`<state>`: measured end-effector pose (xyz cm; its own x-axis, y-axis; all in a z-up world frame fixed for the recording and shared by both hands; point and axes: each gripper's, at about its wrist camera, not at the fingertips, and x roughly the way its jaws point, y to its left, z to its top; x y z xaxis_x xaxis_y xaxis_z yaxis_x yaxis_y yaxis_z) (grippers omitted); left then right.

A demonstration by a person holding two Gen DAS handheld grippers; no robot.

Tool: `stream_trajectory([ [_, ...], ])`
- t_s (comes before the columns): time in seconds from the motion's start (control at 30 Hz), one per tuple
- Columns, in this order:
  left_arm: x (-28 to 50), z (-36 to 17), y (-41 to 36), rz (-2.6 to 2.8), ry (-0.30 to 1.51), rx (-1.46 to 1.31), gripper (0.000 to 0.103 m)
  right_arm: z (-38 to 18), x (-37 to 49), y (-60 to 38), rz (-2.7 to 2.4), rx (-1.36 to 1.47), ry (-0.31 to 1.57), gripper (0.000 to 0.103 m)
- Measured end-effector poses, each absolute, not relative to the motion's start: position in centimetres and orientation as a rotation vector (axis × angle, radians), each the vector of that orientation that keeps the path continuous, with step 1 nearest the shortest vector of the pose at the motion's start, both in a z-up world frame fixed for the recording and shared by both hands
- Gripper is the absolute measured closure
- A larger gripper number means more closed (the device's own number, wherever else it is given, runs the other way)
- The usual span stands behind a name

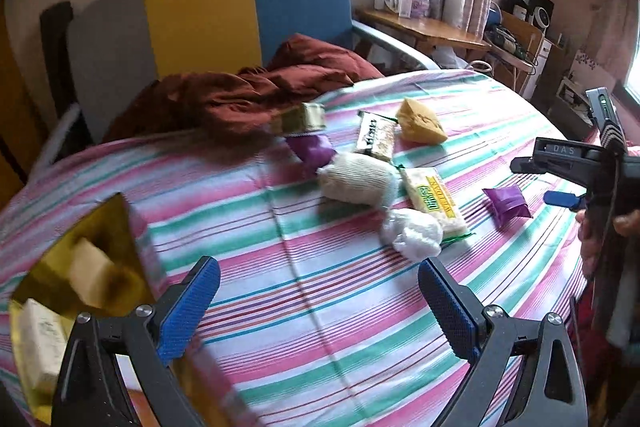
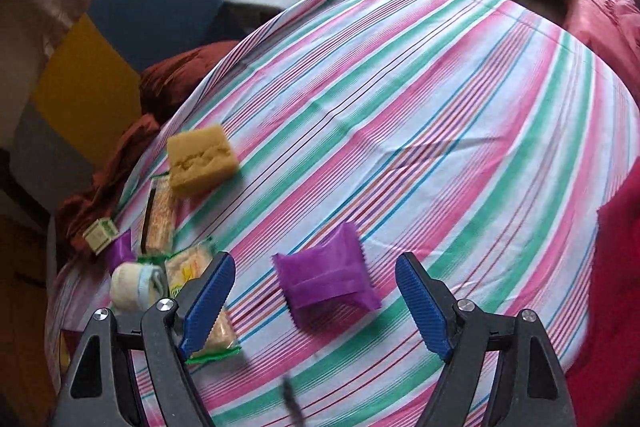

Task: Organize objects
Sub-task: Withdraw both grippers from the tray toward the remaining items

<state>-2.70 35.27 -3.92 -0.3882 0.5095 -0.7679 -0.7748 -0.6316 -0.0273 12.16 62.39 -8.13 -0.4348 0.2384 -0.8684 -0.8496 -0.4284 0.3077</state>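
Note:
Several small items lie on the striped tablecloth (image 1: pixel 320 307): a yellow sponge (image 1: pixel 420 125), a snack bar (image 1: pixel 376 137), a rolled cream sock (image 1: pixel 358 179), a yellow cracker packet (image 1: pixel 434 201), a white plastic bundle (image 1: pixel 412 233) and two purple packets (image 1: pixel 310 149) (image 1: pixel 506 203). My left gripper (image 1: pixel 318 279) is open over bare cloth, short of the white bundle. My right gripper (image 2: pixel 316 267) is open and points down at one purple packet (image 2: pixel 326 279). That packet lies on the cloth between the fingers, with a gap on each side. The sponge (image 2: pixel 202 159) lies farther left.
A gold box (image 1: pixel 80 267) with cream blocks inside stands at the table's left edge. A small green carton (image 1: pixel 302 117) sits beside a rumpled brown cloth (image 1: pixel 248 95). Behind is a chair (image 1: pixel 208 7) with a grey, yellow and blue back. Red fabric (image 2: pixel 612 267) hangs at the right.

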Motion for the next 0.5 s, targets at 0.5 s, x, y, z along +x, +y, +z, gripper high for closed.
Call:
stream_trajectory([
  [0.5,-5.6,-8.8,43.2,1.89,0.283,-1.206,0.016,-10.6,9.5,62.9,1.854,-1.174,0.877,0.019],
])
